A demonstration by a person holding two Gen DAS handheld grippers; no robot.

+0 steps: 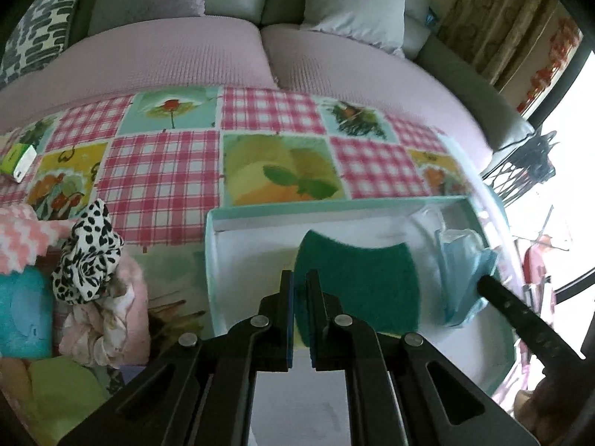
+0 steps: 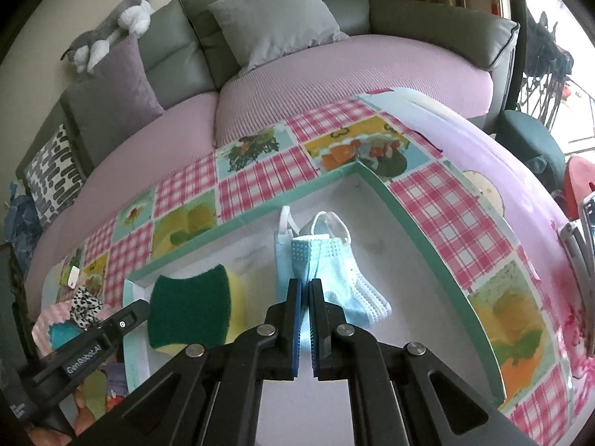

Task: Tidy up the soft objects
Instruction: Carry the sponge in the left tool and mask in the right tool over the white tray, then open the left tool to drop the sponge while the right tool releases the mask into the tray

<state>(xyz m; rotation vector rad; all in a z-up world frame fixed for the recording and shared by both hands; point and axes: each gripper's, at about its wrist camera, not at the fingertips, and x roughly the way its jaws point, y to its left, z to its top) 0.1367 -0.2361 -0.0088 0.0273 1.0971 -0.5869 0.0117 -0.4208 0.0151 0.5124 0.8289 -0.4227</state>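
My left gripper (image 1: 300,278) is shut on a green-and-yellow sponge (image 1: 360,286), held over the mint-rimmed white box (image 1: 334,206). The sponge also shows in the right wrist view (image 2: 193,304), with the left gripper's body (image 2: 89,345) beside it. My right gripper (image 2: 305,288) is shut on light blue face masks (image 2: 327,271), hanging inside the box (image 2: 409,200). The masks show in the left wrist view (image 1: 465,275) at the box's right side, with the right gripper's finger (image 1: 520,308) on them.
A pile of soft items lies left of the box: a black-and-white spotted cloth (image 1: 87,256), a pink zigzag cloth (image 1: 22,241), a teal towel (image 1: 22,316). A small green carton (image 1: 18,161) is on the patchwork tablecloth (image 1: 163,171). A sofa with cushions (image 2: 275,18) stands behind.
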